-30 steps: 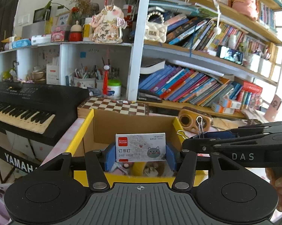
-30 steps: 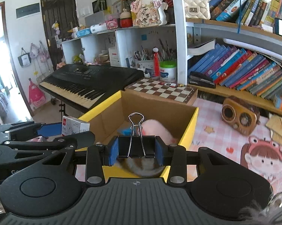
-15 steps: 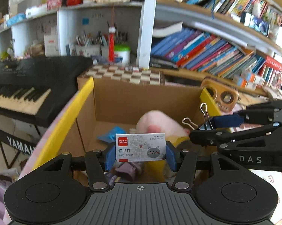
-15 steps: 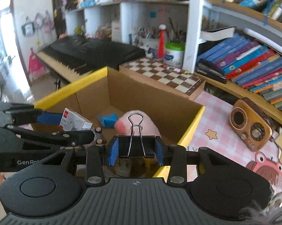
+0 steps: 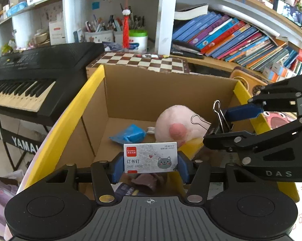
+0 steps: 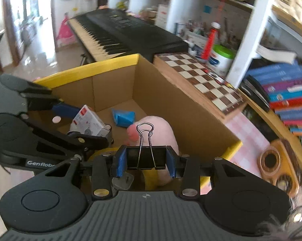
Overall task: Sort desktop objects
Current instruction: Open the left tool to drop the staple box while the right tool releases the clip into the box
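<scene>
Cardboard box (image 5: pixel 167 92) (yellow-rimmed) below both claws.
Left gripper (image 5: pixel 151 165) clamped on staple box (image 5: pixel 150 157); right gripper (image 6: pixel 144 160) on binder clip (image 6: pixel 145 150), above pink plush (image 6: pixel 161 130).

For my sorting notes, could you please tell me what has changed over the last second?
Both grippers have come forward and tipped down over the cardboard box, so its contents now show: a pink plush and a blue packet. Nothing was released: the left gripper still clamps the staple box, and the right gripper still clamps the binder clip.
</scene>
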`<state>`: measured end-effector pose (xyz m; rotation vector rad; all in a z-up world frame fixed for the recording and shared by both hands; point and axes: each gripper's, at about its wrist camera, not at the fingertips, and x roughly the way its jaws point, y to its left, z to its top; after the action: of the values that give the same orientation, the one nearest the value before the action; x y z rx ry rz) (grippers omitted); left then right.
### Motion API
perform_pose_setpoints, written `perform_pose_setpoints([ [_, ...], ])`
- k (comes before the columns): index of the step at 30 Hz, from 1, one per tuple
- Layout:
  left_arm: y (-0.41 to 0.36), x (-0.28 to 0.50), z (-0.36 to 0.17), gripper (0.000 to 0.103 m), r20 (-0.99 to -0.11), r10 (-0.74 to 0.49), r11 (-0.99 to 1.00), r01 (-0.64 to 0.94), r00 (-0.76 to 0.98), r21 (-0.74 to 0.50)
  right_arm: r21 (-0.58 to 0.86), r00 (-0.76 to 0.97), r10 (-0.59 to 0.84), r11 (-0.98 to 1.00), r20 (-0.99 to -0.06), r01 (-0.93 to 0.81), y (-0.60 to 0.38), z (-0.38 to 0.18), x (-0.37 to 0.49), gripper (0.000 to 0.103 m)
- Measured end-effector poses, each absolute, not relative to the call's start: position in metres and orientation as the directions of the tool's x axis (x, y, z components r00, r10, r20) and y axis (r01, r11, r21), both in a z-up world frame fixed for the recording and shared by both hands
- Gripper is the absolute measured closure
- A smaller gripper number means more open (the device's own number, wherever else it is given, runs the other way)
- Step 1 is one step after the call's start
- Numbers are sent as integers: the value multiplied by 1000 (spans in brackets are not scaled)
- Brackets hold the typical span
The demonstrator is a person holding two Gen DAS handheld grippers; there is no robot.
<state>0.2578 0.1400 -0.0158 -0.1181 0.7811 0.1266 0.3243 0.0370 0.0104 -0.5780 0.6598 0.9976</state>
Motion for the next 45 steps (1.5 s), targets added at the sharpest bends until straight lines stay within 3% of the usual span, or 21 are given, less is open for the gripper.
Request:
perform_pose_setpoints([
  [9, 144, 247, -7, 35, -660, 119, 974, -216, 742, -68, -117, 366, 587, 418, -722, -901, 35, 15, 328, 66],
  [11, 148, 240, 0, 21, -630, 119, 969, -229, 768, -95, -117, 373, 586, 427, -719, -897, 34, 16, 329, 66],
  [13, 150, 232, 8, 14, -585, 108, 964, -229, 804, -137, -117, 371, 581, 427, -724, -897, 36, 14, 329, 66],
  [19, 143, 226, 22, 13, -533, 101, 968, -206, 840, -141, -157, 395, 565, 422, -725, -893, 49, 8, 323, 64],
  [23, 139, 218, 30, 11, -511, 95, 971, -192, 855, -141, -138, 411, 587, 453, -697, -881, 42, 14, 315, 50],
  [33, 129, 188, 46, 10, -458, 61, 973, -154, 887, -170, -107, 543, 588, 613, -599, -783, 2, 39, 285, 49],
  [45, 112, 129, 52, 2, -423, 6, 981, -88, 906, -174, -73, 736, 466, 820, -491, -568, -61, 51, 212, 46],
])
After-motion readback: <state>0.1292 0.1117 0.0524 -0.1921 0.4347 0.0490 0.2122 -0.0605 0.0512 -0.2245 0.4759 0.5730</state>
